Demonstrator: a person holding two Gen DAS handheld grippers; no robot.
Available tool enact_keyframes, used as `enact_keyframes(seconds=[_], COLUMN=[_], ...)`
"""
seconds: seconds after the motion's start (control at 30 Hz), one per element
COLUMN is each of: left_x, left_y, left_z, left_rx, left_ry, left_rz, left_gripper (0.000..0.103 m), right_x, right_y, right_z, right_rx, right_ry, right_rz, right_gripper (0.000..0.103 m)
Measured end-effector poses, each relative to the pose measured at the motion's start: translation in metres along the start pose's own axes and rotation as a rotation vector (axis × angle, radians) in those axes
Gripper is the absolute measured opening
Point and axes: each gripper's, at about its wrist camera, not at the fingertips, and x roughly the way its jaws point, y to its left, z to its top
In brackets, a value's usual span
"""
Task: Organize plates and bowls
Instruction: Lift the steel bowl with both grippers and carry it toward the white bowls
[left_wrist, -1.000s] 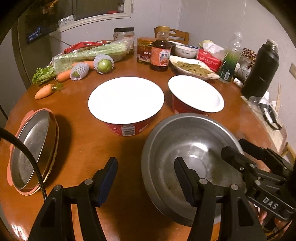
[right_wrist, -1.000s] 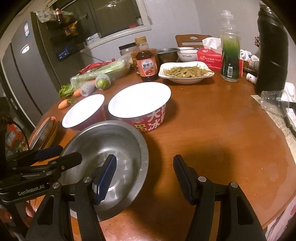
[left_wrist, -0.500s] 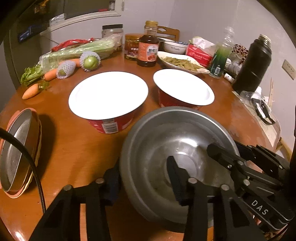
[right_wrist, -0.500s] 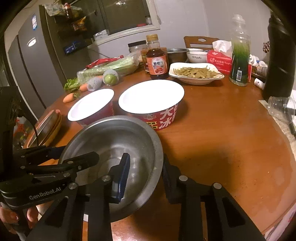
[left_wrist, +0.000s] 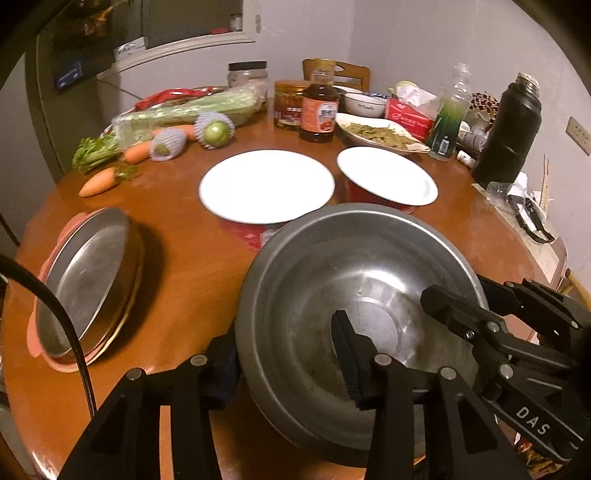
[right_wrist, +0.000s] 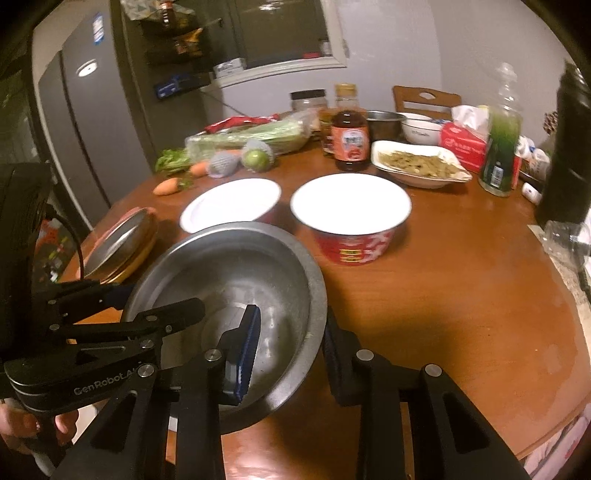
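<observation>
A large steel bowl is held off the table at the near edge. My left gripper is shut on its near-left rim, one finger inside and one outside. My right gripper is shut on its right rim in the same way; it shows in the left wrist view. Two red paper bowls with white insides stand behind it. A steel plate on a stack of plates lies at the left edge.
At the back are celery, carrots, netted fruit, a sauce bottle, a dish of greens, a green bottle and a black flask. A fridge stands at left.
Both grippers closed on the steel bowl's rim from open and lifted it, tilting it toward the left. The bowl now covers part of the red bowls.
</observation>
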Motion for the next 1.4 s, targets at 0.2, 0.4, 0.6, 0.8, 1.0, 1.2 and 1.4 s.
enact_keyframes(seconds=[0.2,0.4,0.6,0.8,1.0,1.2,1.4], left_x=[-0.004,-0.002,0.002,0.009,0.012,0.011,0.007], left_y=[0.017,0.021,0.018,0.019,0.019,0.022,0.025], left_z=[-0.009,-0.012,-0.012,-0.012,-0.011,-0.01,-0.009], left_rx=[-0.018,-0.012,0.001,0.008,0.012,0.003,0.002], left_ry=[0.015,0.017,0.019,0.028,0.021,0.023,0.01], left_rz=[0.009,0.004,-0.005,0.003,-0.008,-0.033,-0.027], left_gripper=[0.045,0.045,0.045,0.045,0.046,0.048,0.052], right_x=[0.003,0.009,0.014,0.018,0.021,0.025,0.025], right_y=[0.021,0.032,0.027,0.025,0.025,0.019,0.021], right_z=[-0.005,-0.008,-0.008,-0.01,-0.01,-0.009,-0.009], right_rx=[-0.031,-0.042,-0.031,-0.02,-0.007,0.039,0.044], right_ry=[0.021,0.041,0.053,0.06,0.054,0.069,0.07], right_rz=[0.021,0.02,0.008,0.005,0.011,0.053,0.052], right_gripper=[0.034,0.034,0.034,0.035,0.036,0.041,0.043])
